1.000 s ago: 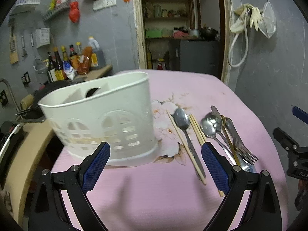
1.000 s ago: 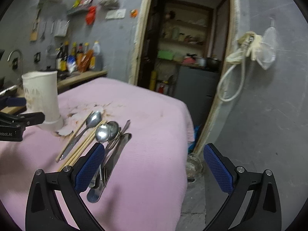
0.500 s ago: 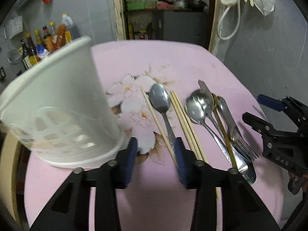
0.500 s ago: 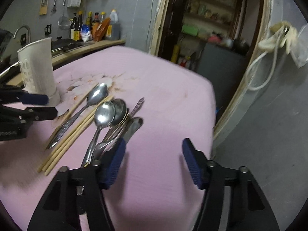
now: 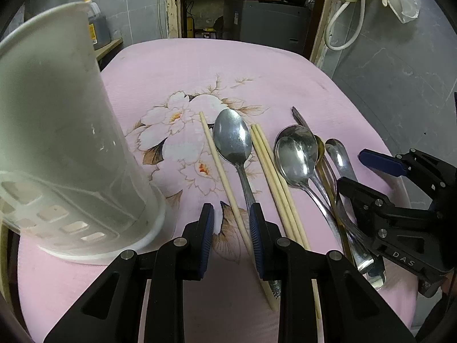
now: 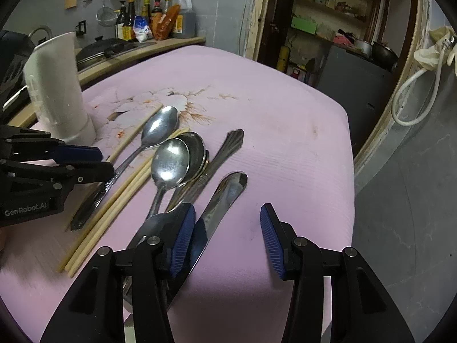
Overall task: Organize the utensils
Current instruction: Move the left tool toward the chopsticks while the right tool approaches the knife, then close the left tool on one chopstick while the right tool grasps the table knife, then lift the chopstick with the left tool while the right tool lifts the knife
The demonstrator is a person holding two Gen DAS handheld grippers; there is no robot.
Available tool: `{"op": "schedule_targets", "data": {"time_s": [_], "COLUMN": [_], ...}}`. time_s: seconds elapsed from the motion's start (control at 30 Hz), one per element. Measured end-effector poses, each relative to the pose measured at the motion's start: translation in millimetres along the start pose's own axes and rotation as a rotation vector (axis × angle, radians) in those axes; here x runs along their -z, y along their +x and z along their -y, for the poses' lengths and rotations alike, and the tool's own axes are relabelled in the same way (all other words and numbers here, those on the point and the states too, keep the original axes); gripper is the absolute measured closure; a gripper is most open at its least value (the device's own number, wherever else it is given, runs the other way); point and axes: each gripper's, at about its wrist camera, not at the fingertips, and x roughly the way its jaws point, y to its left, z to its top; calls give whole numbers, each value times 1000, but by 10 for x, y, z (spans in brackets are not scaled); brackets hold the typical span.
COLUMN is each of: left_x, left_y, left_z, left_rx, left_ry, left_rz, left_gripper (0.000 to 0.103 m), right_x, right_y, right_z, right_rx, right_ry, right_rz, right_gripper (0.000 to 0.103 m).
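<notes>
A white utensil holder (image 5: 57, 148) stands at the left of the pink table; it also shows in the right wrist view (image 6: 57, 85). Utensils lie in a row: a single chopstick (image 5: 220, 168), a large spoon (image 5: 232, 143), more chopsticks (image 5: 274, 177), two nested spoons (image 5: 297, 154), a fork and a knife (image 6: 225, 197). My left gripper (image 5: 231, 228) is low over the table, jaws narrowly open around the single chopstick, right pad against the large spoon's handle. My right gripper (image 6: 227, 234) is open, its left pad over the knife.
The pink floral tablecloth (image 5: 257, 68) covers the table; its right edge drops to a grey floor (image 6: 400, 200). A counter with bottles (image 6: 154, 20) lies behind the holder. A doorway with shelves (image 5: 242, 0) is at the back.
Both grippers have come down toward the table and narrowed their jaws. The left now straddles the single chopstick; the right has moved over the knife and fork.
</notes>
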Motion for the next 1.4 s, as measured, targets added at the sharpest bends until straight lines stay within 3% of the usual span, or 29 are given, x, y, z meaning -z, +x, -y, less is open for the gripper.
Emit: {"op": "schedule_targets", "data": {"time_s": [0.13,0.3,0.47,0.7,0.93,1.07,1.2,1.27,1.33,1.4], "left_x": [39,7,78,301,686,884,984,1009,1022,939], "left_y": [-42,-24,-139,-379,-768,-967,-1081,-1093,-1080,-1016], "left_z": [8,-47,-76,-207,-250,-288,-219,-187,-175,-170], "left_rx": [7,43,64,146,171,179,108,84,72,64], "left_ry": [-7,-49,-65,-94,-55,-52,6,38,57,69], "left_rz": [5,-12,-19,-50,-38,-37,-8,-6,-13,-30], "left_gripper": [82,97,99,99,100,100,100,100,99,98], "right_x": [-5,29,132,350,615,753,795,796,782,767], "right_y": [12,-31,-146,-320,-541,-681,-723,-718,-708,-698], "right_z": [-32,-31,4,75,14,-73,-143,-212,-306,-368], "right_rx": [14,26,12,-52,-115,-145,-111,-76,-45,-21], "right_ry": [-6,-5,16,58,70,63,64,40,4,-31], "right_rz": [-10,-5,16,37,58,62,66,63,54,41], "right_gripper": [57,64,79,86,89,89,87,84,75,73]}}
